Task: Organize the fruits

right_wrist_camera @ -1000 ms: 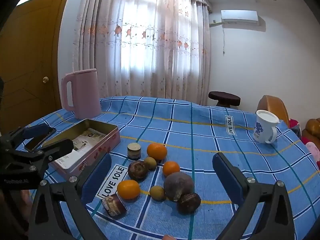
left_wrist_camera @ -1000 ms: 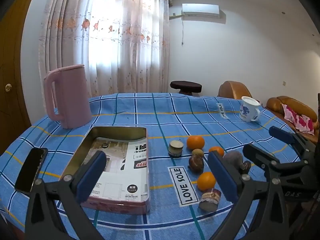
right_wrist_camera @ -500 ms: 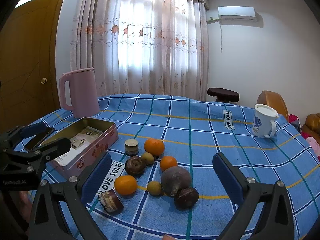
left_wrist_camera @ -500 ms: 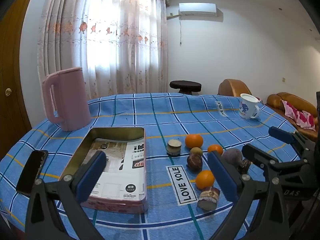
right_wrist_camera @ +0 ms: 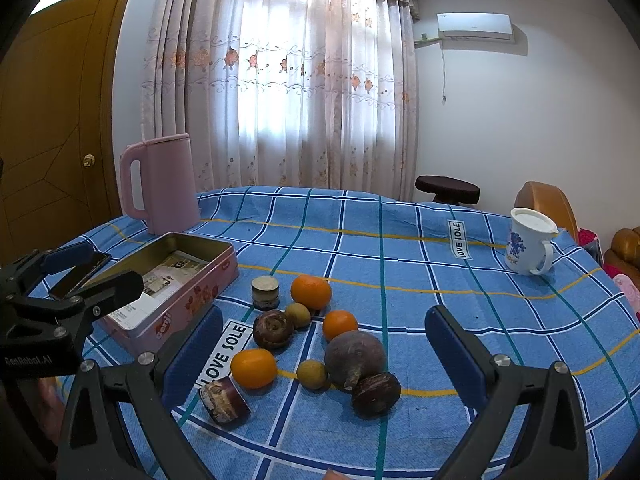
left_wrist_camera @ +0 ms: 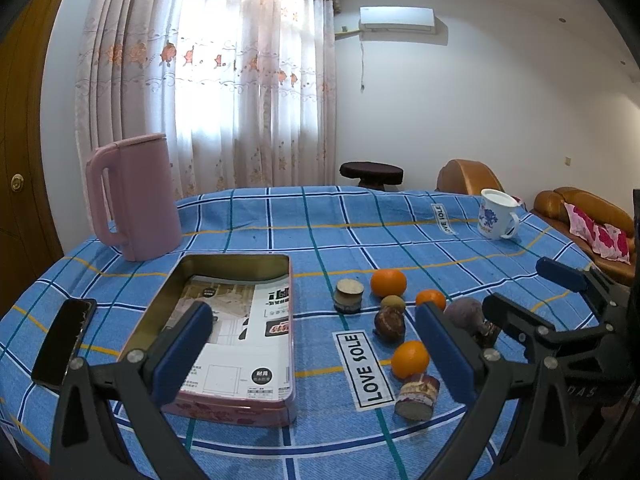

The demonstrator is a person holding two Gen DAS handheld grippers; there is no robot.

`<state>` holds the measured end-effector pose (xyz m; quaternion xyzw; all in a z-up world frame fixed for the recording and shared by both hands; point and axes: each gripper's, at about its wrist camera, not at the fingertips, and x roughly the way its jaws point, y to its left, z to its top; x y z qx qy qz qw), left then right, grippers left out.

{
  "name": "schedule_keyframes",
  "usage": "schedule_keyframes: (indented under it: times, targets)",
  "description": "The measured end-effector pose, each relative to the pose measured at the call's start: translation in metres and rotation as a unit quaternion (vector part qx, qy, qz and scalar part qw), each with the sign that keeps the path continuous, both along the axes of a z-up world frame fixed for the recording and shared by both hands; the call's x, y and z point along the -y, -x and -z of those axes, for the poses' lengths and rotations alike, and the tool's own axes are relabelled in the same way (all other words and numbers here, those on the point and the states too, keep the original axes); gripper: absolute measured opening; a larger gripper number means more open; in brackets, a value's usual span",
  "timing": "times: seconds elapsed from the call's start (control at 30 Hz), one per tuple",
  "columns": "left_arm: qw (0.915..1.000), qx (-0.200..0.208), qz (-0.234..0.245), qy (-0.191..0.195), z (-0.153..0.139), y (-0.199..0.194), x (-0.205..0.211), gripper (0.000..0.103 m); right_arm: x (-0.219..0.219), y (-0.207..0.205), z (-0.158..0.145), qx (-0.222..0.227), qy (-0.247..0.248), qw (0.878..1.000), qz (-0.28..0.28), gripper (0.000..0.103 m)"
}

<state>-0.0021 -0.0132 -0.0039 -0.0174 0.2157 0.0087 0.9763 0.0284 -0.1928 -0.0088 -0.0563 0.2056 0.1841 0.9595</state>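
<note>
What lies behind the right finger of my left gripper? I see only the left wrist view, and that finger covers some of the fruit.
Observer: A large purple beet lies there, and its root end touches a dark round fruit.
Operator: Is any fruit completely hidden from me?
Observer: Yes, a second small brownish-green fruit. It lies between the beet and the nearest orange.
Operator: Does the right gripper hold anything?
Observer: No. The right gripper is wide open and grips nothing.
</note>
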Motion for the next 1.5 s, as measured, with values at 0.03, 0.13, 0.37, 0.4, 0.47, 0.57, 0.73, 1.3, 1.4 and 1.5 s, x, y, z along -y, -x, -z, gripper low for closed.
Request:
schedule_keyframes:
  times: [0.03,0.13,0.37,0.4,0.47,0.57,0.73,1.3,1.4,1.5]
  targets:
    - [1.0,0.0,0.0,0.0,0.0,0.0,0.0,0.103,0.0,0.0,0.0,0.0,0.0,1.0,-0.001,0.102]
    - [1.0,0.0,0.0,0.0,0.0,0.0,0.0,0.103,-0.001,0.0,0.002,-0.001,0.001,1.0,0.0,0.102]
    - [1.0,0.0,0.0,0.001,0.0,0.001,0.0,0.103,-0.001,0.0,0.002,-0.002,0.002,1.0,-0.003,0.102]
    - [1.0,-0.001,0.0,0.001,0.0,0.001,0.0,0.103,-0.002,0.0,0.002,-0.003,0.002,1.0,-0.003,0.102]
    - [1.0,-0.001,0.001,0.001,0.0,0.001,0.0,0.103,-0.002,0.0,0.002,-0.003,0.003,1.0,-0.003,0.102]
    - [1.0,-0.002,0.001,0.001,0.001,0.001,0.001,0.103,-0.002,0.0,0.002,-0.003,0.002,1.0,-0.003,0.102]
    - [1.0,-0.003,0.001,0.003,0.003,0.0,0.001,0.103,-0.001,0.0,0.003,-0.004,0.004,1.0,-0.001,0.102]
    - [0.9997,-0.015,0.017,0.01,0.015,-0.003,0.011,0.103,0.013,-0.005,0.01,-0.012,0.003,1.0,0.017,0.102]
    - [0.9989,-0.025,0.039,0.006,0.024,-0.004,0.023,0.103,0.022,-0.004,0.015,-0.014,0.002,1.0,0.02,0.102]
    - [0.9966,-0.048,0.066,0.006,0.038,-0.007,0.038,0.103,0.035,-0.007,0.025,-0.027,0.005,0.999,0.03,0.102]
